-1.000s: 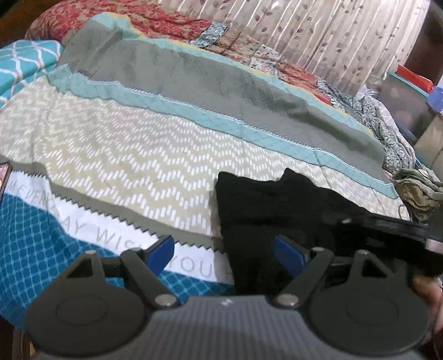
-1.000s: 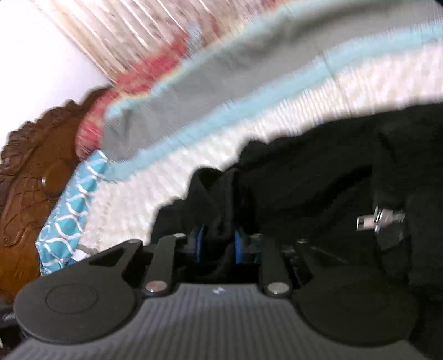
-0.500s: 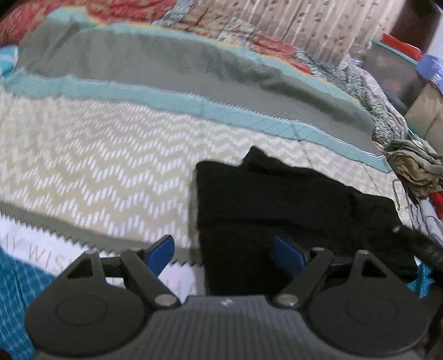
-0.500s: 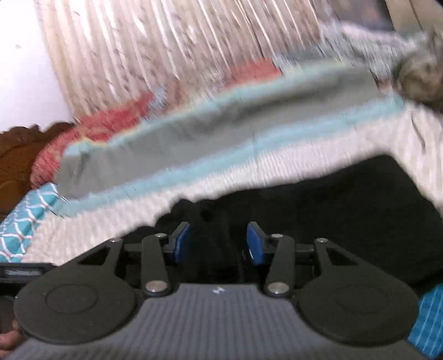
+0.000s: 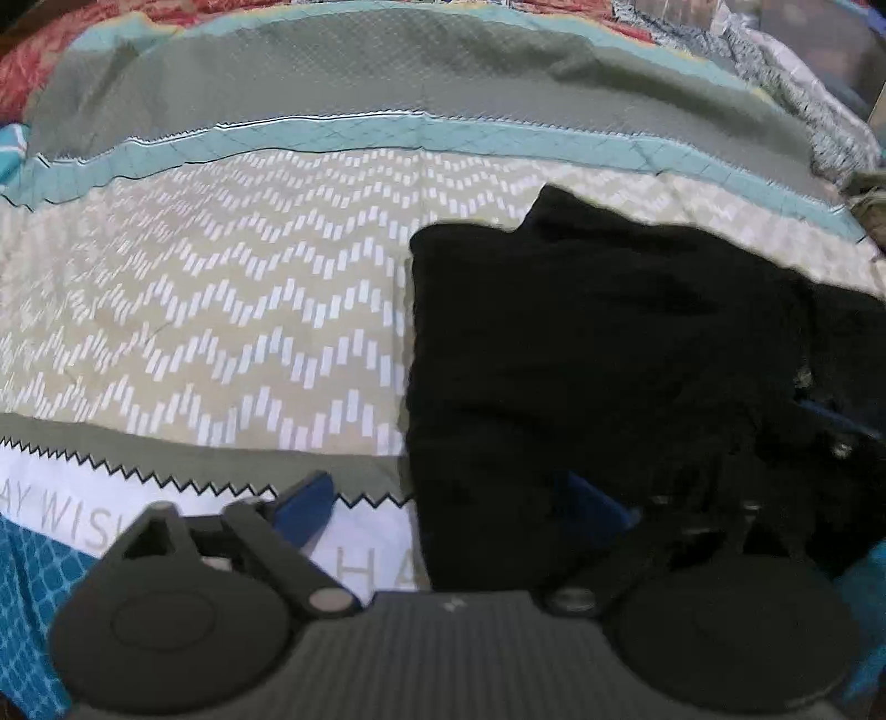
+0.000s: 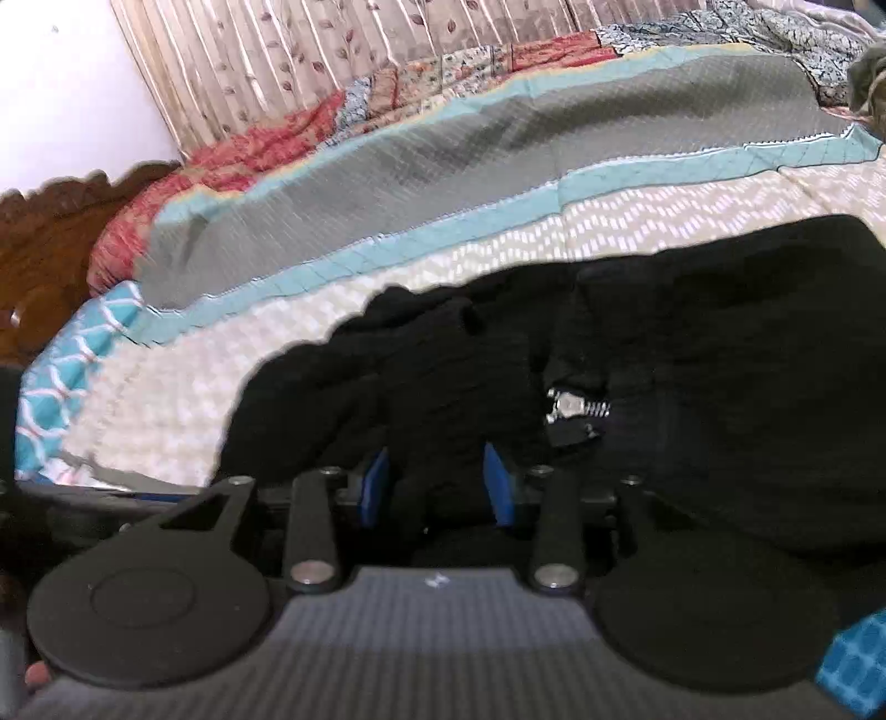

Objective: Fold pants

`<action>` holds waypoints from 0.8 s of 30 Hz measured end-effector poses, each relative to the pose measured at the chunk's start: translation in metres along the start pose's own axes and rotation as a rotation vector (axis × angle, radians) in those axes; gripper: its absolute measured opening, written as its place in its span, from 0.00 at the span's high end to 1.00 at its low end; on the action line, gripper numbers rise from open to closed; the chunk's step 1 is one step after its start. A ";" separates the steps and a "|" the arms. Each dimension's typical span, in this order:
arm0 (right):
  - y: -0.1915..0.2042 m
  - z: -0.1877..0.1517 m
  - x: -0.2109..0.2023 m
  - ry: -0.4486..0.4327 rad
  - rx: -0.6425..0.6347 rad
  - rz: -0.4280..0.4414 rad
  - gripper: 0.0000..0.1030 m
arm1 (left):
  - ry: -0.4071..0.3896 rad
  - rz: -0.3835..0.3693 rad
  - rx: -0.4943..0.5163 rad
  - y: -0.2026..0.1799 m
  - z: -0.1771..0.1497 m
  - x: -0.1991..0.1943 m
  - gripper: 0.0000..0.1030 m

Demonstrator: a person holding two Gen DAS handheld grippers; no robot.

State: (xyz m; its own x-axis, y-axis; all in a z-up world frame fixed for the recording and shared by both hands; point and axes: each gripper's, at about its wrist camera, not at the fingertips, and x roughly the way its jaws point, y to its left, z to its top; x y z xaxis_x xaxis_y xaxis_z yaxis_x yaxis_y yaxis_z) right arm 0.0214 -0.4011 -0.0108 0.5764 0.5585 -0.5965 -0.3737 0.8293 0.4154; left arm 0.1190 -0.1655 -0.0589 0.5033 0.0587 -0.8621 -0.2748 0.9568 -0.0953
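Observation:
Black pants (image 5: 598,343) lie folded in a rough block on the patterned bedspread (image 5: 232,310). My left gripper (image 5: 448,509) is open, low over the pants' near left corner, its right pad over the black cloth and its left pad over the bedspread. In the right wrist view the pants (image 6: 720,365) fill the middle, with a metal zipper (image 6: 576,407) showing. My right gripper (image 6: 437,487) has its blue pads partly apart with a bunch of black cloth between them; whether they pinch it is unclear.
The bed runs back to a red patterned quilt (image 6: 243,160) and a curtain (image 6: 343,50). A carved wooden headboard (image 6: 50,232) stands at the left. A pile of other clothes (image 5: 869,205) lies at the bed's right edge.
My left gripper moved forward and right, closer over the pants' corner. My right gripper opened from a tight pinch and now holds its pads partly apart around the cloth.

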 end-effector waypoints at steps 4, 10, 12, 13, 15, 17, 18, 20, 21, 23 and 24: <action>-0.046 0.005 -0.062 -0.177 0.110 -0.012 0.51 | -0.106 -0.015 -0.022 0.010 0.006 -0.041 0.16; -0.144 -0.003 -0.132 -0.346 0.314 -0.265 0.46 | -0.188 -0.092 -0.010 -0.004 0.031 -0.073 0.16; -0.170 -0.010 -0.136 -0.335 0.410 -0.270 0.46 | -0.179 -0.126 0.008 -0.018 0.038 -0.071 0.16; -0.176 -0.012 -0.132 -0.328 0.438 -0.255 0.46 | -0.167 -0.145 0.019 -0.026 0.041 -0.070 0.16; -0.183 -0.014 -0.123 -0.302 0.468 -0.228 0.46 | -0.145 -0.174 0.037 -0.038 0.044 -0.065 0.16; -0.183 -0.014 -0.106 -0.244 0.456 -0.192 0.46 | -0.127 -0.201 0.062 -0.055 0.047 -0.064 0.16; -0.180 -0.013 -0.098 -0.206 0.435 -0.182 0.53 | -0.123 -0.213 0.078 -0.062 0.049 -0.064 0.16; -0.175 -0.010 -0.087 -0.162 0.411 -0.221 0.75 | -0.128 -0.234 0.123 -0.077 0.055 -0.069 0.16; -0.169 -0.009 -0.091 -0.174 0.420 -0.211 0.84 | -0.131 -0.244 0.145 -0.084 0.058 -0.073 0.14; -0.155 0.001 -0.104 -0.226 0.412 -0.138 0.85 | -0.138 -0.278 0.174 -0.097 0.067 -0.080 0.10; -0.139 0.008 -0.107 -0.248 0.350 -0.113 0.85 | -0.144 -0.298 0.184 -0.102 0.071 -0.085 0.07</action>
State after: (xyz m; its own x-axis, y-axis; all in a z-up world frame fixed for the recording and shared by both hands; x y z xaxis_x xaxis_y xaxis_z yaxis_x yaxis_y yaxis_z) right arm 0.0175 -0.5759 0.0010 0.7727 0.4083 -0.4861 -0.0542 0.8054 0.5903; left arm 0.1623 -0.2483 0.0598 0.6524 -0.2029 -0.7302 0.0462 0.9724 -0.2288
